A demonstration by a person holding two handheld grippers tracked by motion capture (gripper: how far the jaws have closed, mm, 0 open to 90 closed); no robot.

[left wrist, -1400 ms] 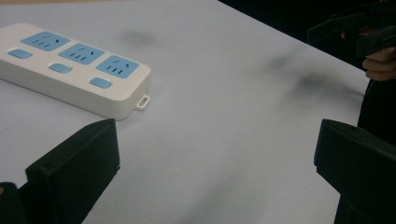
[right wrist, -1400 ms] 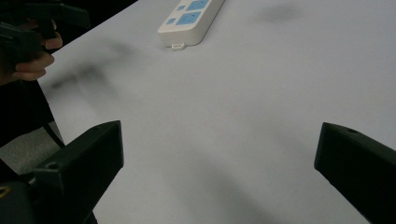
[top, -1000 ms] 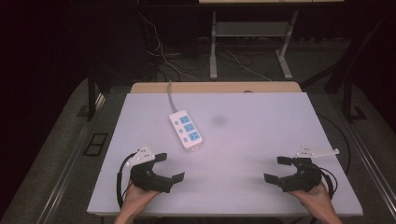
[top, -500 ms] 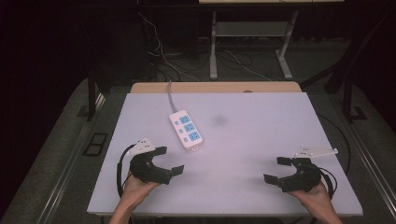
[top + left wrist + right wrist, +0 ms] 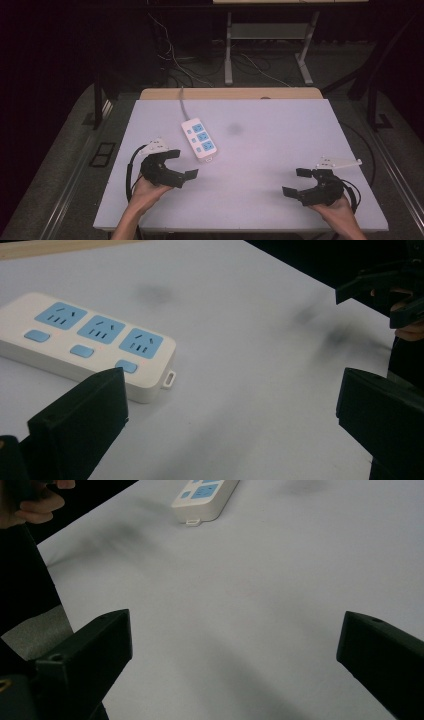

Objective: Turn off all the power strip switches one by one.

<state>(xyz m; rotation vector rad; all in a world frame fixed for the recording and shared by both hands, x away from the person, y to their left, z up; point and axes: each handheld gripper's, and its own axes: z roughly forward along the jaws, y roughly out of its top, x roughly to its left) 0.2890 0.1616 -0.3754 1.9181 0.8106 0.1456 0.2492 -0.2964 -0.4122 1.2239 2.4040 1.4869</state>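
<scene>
One table (image 5: 280,165), white and nearly bare, carries all we work with. We order the notes by size.

Table: pale top, a faint grey smudge (image 5: 234,129) near the middle, wooden edge at the far side.

Power strip (image 5: 199,140): white, three blue sockets, each with a small blue switch. It lies flat, left of centre and toward the far half, set at a slant, its cord (image 5: 183,102) running off over the far edge. We judge it lies this way so the cord has slack and the free end faces us; that end, with its small hang loop, points toward the left gripper.

Left gripper (image 5: 181,163): held low over the table just near-left of the strip, aimed toward it. Jaws spread wide, nothing between them, touching nothing. In the left gripper view the strip (image 5: 87,342) sits just beyond the left jaw, apart from it.

Right gripper (image 5: 294,182): near the right front corner, well apart from the strip. Jaws likewise spread wide and empty. We judge it waits in reserve while the left one makes the approach.

Next move, in our judgement: left gripper reaches the strip's near end.
</scene>
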